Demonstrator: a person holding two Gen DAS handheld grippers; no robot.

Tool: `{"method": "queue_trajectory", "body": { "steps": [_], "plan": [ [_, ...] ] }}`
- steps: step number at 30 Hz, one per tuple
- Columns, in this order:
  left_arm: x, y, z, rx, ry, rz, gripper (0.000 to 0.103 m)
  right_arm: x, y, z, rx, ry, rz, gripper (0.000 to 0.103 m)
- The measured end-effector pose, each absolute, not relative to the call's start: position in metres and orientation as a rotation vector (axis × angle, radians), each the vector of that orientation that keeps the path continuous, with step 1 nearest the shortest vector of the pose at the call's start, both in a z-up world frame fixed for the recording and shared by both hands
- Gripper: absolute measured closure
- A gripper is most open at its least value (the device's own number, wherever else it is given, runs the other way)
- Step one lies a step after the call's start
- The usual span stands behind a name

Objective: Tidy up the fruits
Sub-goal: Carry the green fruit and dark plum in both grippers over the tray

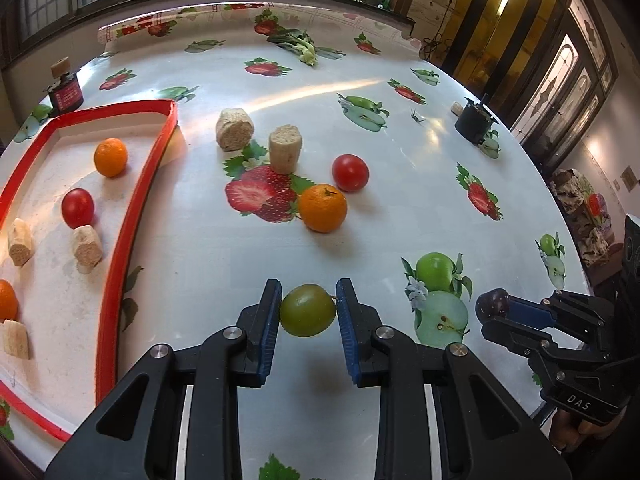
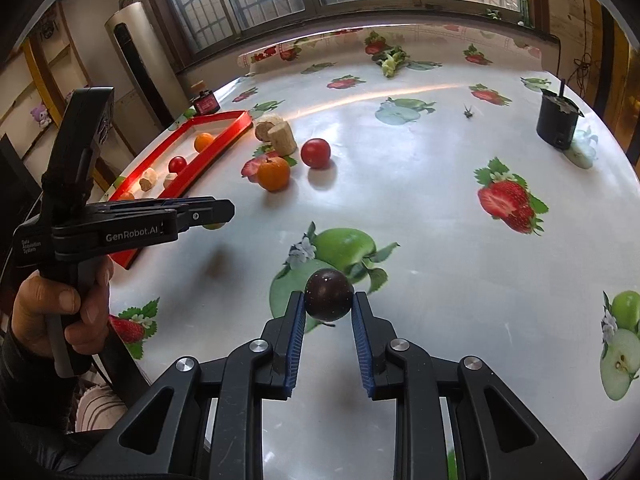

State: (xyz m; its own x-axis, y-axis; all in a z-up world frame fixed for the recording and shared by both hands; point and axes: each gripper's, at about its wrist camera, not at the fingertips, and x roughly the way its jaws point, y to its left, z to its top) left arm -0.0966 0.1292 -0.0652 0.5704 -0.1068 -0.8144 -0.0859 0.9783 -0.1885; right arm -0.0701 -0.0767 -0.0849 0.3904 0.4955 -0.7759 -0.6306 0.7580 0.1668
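My left gripper (image 1: 308, 309) is shut on a green fruit (image 1: 307, 311) held above the table, right of the red-rimmed tray (image 1: 132, 208). My right gripper (image 2: 329, 307) is shut on a dark purple plum (image 2: 329, 295) above the table; it also shows in the left wrist view (image 1: 493, 305). On the table lie an orange (image 1: 322, 208), a red tomato (image 1: 350, 173) and two beige cork-like pieces (image 1: 235, 129). The tray holds an orange (image 1: 111, 157), a red tomato (image 1: 77, 208), a second orange at its near edge and several beige pieces.
A small dark jar (image 1: 66, 92) stands behind the tray. A black pot (image 1: 475, 119) stands at the right. Leafy greens (image 1: 300, 46) lie at the far edge. The tablecloth has printed fruit pictures. The left gripper shows side-on in the right wrist view (image 2: 200, 212).
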Motion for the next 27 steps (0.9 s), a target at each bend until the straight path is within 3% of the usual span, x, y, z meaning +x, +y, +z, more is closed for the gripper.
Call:
{"method": "queue_trajectory", "body": {
  "steps": [27],
  "plan": [
    [-0.157, 0.226, -0.037, -0.251, 0.861, 0.28, 0.078, -0.074, 0.062, -0.065, -0.259, 0.88, 0.955, 0.079]
  ]
}}
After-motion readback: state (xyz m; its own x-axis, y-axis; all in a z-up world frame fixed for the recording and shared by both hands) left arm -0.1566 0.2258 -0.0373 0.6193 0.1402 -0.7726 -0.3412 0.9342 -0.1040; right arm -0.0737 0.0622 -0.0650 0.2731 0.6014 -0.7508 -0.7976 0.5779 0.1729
